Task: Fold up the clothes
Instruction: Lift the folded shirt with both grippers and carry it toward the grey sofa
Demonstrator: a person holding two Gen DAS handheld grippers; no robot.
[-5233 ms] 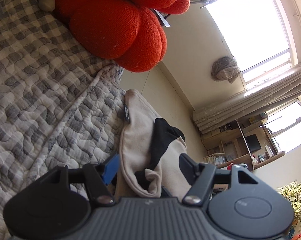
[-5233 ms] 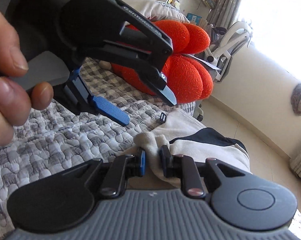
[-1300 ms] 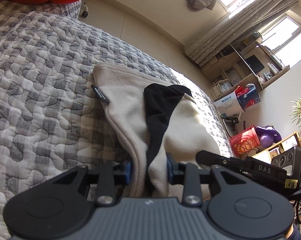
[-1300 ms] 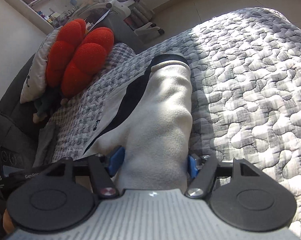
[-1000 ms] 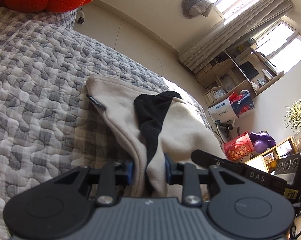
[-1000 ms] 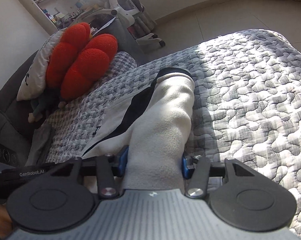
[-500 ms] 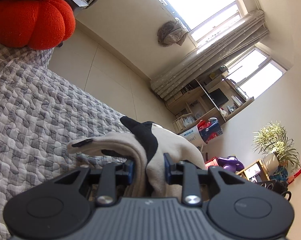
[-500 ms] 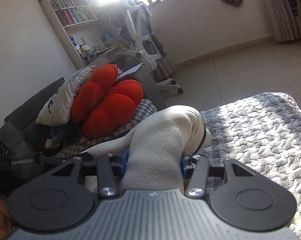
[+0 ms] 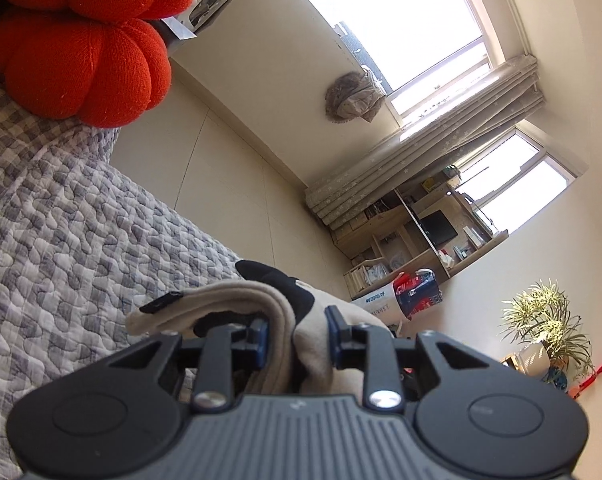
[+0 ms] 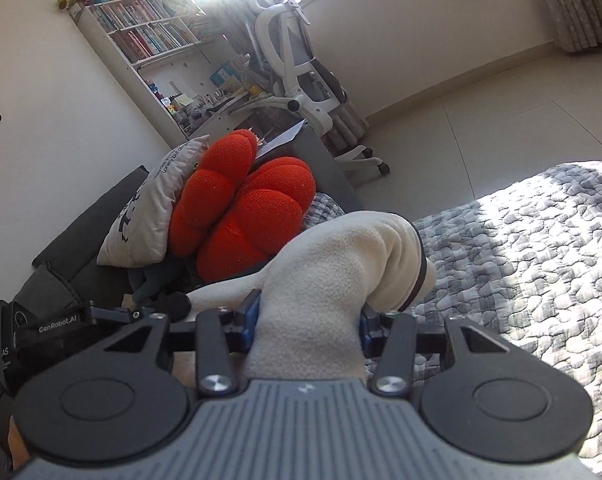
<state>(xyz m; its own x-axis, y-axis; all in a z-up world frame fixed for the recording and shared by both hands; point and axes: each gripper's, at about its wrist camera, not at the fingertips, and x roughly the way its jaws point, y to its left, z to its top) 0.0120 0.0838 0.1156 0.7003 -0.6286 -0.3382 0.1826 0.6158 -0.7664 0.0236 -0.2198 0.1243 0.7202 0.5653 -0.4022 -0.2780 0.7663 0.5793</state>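
Note:
A beige fleece garment (image 9: 237,300) with a black panel (image 9: 289,284) is bunched between the blue-padded fingers of my left gripper (image 9: 297,338), which is shut on it and holds it above the quilted grey bed (image 9: 81,248). My right gripper (image 10: 307,320) is shut on another thick fold of the same garment (image 10: 341,264), which humps up over its fingers. The left gripper's black body (image 10: 57,328) shows at the left of the right wrist view. The garment's lower part is hidden behind the grippers.
A red lobed cushion (image 9: 81,48) and a white printed pillow (image 10: 149,208) lie at the head of the bed. A white office chair (image 10: 301,72), bookshelves (image 10: 149,36), tiled floor (image 10: 501,120), a desk shelf (image 9: 421,236) and a potted plant (image 9: 549,324) surround the bed.
Both grippers have lifted and tilted up with the garment, which has risen off the quilt and folded over itself. More of the room and less of the bed is in view.

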